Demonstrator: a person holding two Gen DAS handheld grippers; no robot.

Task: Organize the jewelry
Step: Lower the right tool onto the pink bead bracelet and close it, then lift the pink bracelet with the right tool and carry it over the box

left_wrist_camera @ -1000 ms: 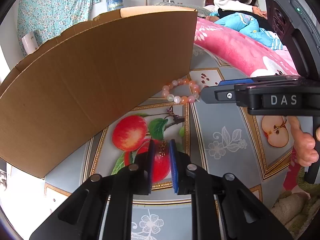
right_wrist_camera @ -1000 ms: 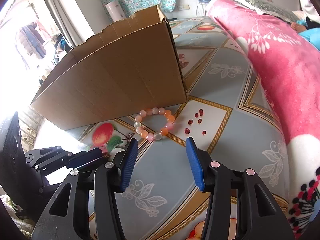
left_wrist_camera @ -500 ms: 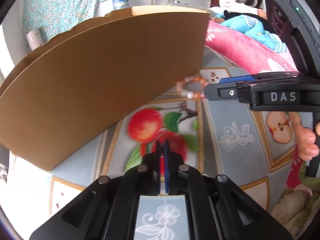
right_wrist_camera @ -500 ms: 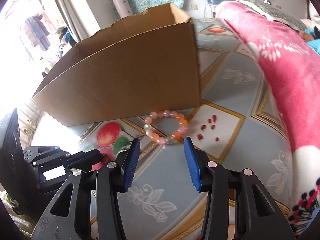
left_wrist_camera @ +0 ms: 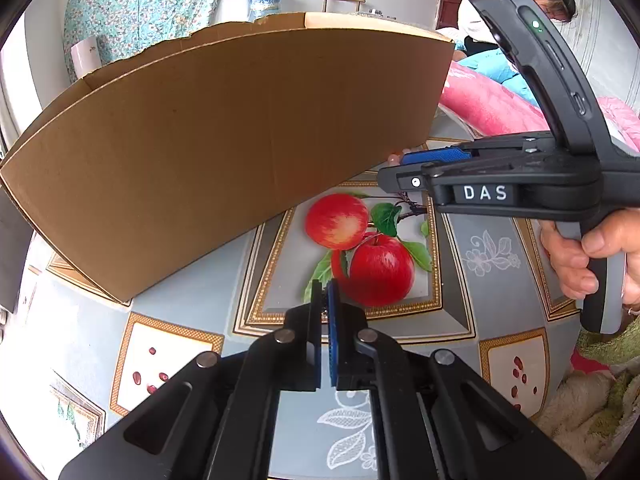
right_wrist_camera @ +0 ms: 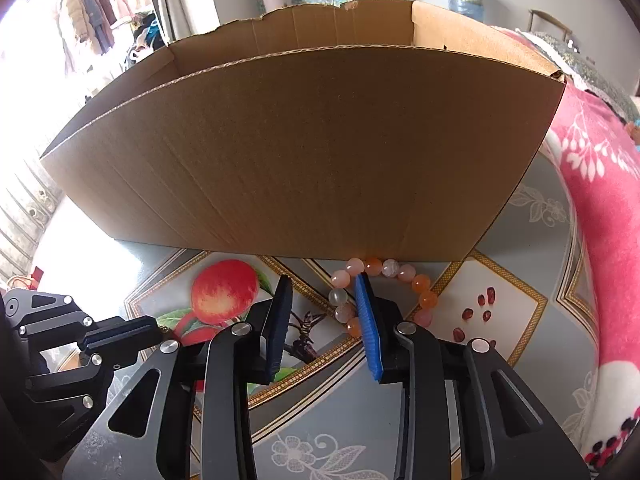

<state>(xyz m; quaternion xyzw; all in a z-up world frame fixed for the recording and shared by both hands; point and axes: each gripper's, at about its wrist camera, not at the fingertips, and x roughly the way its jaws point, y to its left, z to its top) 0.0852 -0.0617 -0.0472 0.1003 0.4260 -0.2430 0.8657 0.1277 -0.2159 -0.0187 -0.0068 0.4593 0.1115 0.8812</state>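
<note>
Cardboard fills most of both views: an open-topped cardboard box (right_wrist_camera: 304, 152) stands on the bench (right_wrist_camera: 520, 248), which is covered by an oilcloth printed with apples, flowers and gold-framed tiles. A beaded bracelet (right_wrist_camera: 424, 284) of orange, pink and pale beads lies flat on the bench, its far beads touching the foot of the box's near wall. The right hand-held gripper (right_wrist_camera: 324, 322) is seen with its 2 blue-padded fingers spread apart – nothing is held between them – and its right pad (right_wrist_camera: 366, 320) is placed over the near-left part of the bracelet ring, hiding some beads. In the left wrist view the left hand-held gripper (left_wrist_camera: 325, 328) is seen with its pads pressed almost together; whether anything thin is pinched between them cannot be told. It is held above the bench near the 2 printed red apples (left_wrist_camera: 376, 268). A pink floral quilt (right_wrist_camera: 600, 184) lies along the bench's right edge – beside the box.
</note>
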